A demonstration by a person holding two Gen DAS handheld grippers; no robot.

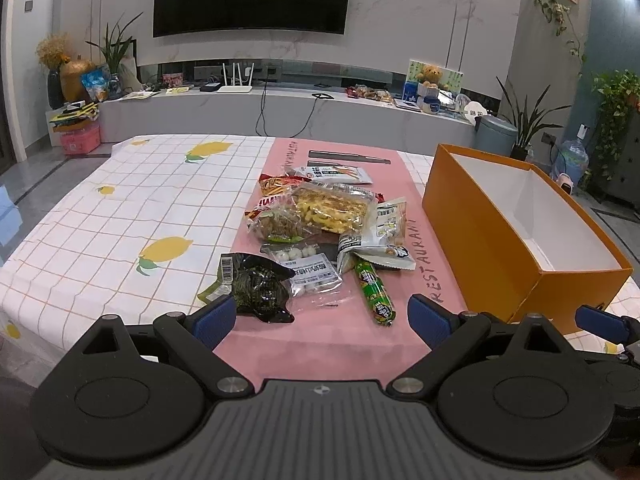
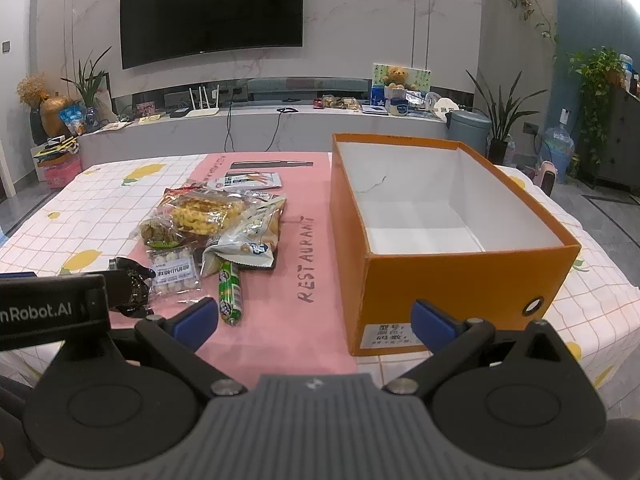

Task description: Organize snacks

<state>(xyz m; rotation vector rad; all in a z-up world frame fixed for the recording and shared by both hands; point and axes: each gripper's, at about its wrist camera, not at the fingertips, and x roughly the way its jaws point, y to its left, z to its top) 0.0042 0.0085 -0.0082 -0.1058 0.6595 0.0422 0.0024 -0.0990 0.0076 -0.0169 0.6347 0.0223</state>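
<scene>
Both grippers are hovering at the near table edge, nothing grasped: left gripper (image 1: 322, 316) is standing with jaws spread wide over the pink mat (image 1: 320, 344); right gripper (image 2: 316, 320) is likewise gaping, facing the box (image 2: 452, 288). The box, orange and holding no snacks, is sitting just right of the snack pile (image 1: 316, 216). The sausage (image 1: 374, 292) is lying at the pile's near right edge, the dark pack (image 1: 260, 288) at its near left, the clear bag (image 1: 308, 266) between them. Risks, as judged: packs are overlapping, so a pinch into the pile may be dragging a neighbour along; glossy film may be slipping from the pads; the round sausage may be rolling away; a low carry may be clipping the box's near wall.
</scene>
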